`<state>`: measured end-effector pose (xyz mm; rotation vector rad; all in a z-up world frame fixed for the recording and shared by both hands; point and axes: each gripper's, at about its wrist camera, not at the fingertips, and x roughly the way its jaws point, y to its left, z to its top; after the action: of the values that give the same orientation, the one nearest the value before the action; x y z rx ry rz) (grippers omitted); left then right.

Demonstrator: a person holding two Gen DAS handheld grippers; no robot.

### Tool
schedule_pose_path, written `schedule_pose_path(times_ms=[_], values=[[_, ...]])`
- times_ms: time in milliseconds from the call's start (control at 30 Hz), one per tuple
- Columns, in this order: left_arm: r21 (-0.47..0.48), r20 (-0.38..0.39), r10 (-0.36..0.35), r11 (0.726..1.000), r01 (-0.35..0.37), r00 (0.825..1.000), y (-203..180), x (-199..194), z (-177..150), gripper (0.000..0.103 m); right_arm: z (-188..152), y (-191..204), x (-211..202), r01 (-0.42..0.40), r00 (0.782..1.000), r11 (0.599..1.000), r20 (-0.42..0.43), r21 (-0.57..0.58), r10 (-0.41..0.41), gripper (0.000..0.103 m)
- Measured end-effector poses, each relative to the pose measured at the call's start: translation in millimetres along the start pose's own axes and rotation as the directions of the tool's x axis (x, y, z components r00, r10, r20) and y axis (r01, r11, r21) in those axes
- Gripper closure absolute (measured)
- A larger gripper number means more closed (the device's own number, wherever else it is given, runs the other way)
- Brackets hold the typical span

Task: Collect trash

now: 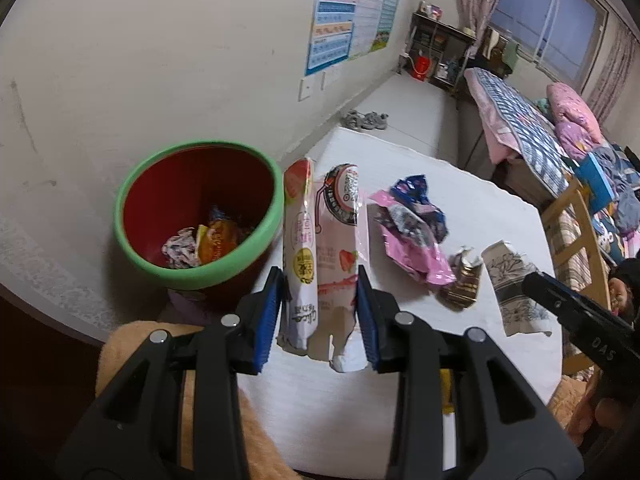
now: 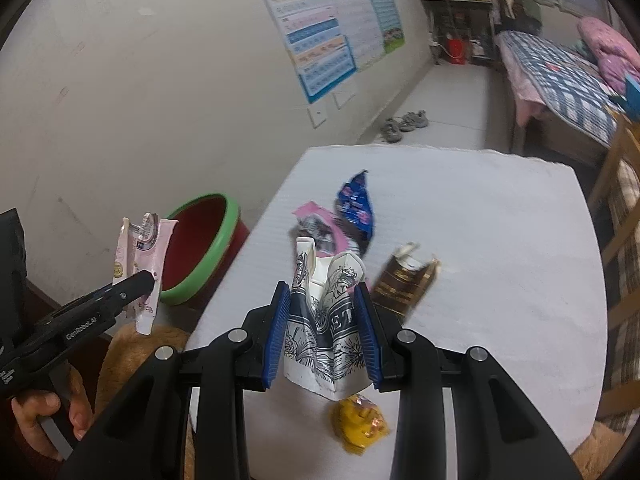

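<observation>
My left gripper point(image 1: 320, 292) is shut on a pink and white strawberry wrapper point(image 1: 320, 248) and holds it in the air, just right of the red bin with a green rim point(image 1: 192, 276). The same wrapper point(image 2: 138, 264) shows in the right wrist view, beside the bin point(image 2: 224, 216). My right gripper point(image 2: 322, 304) has its pads against both sides of a black and white patterned carton point(image 2: 324, 320) on the white table point(image 2: 500, 248); the carton also shows in the left wrist view point(image 1: 512, 288).
On the table lie a pink and blue wrapper point(image 2: 352, 208), a brown and gold wrapper point(image 2: 408, 284) and a yellow wrapper point(image 2: 360, 426). The bin holds crumpled wrappers point(image 1: 200, 244). A bed point(image 2: 560, 80) and a wooden chair point(image 2: 620, 200) stand at the right.
</observation>
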<state>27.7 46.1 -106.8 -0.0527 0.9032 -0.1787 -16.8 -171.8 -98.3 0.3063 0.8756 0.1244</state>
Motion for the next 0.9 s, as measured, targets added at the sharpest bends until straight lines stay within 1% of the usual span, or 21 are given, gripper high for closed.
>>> schedule_pose_path(times_ms=[233, 533, 800, 900], values=[[-0.029, 0.016, 0.046, 0.999, -0.045, 0.999, 26, 1, 2, 0.068, 10, 31, 15, -0.029, 0.999, 0.997, -0.021, -0.076, 0.027, 0.070], [-0.085, 0.025, 0.095, 0.992, -0.092, 0.995, 68, 2, 5, 0.068, 22, 64, 37, -0.046, 0.998, 0.989, -0.046, -0.139, 0.040, 0.070], [-0.099, 0.036, 0.104, 0.990, -0.100, 0.994, 95, 5, 18, 0.068, 34, 95, 61, -0.066, 0.996, 0.980, -0.063, -0.188, 0.055, 0.070], [-0.119, 0.039, 0.102, 0.988, -0.097, 0.994, 104, 10, 25, 0.068, 40, 106, 70, -0.075, 0.996, 0.977, -0.065, -0.201, 0.063, 0.070]])
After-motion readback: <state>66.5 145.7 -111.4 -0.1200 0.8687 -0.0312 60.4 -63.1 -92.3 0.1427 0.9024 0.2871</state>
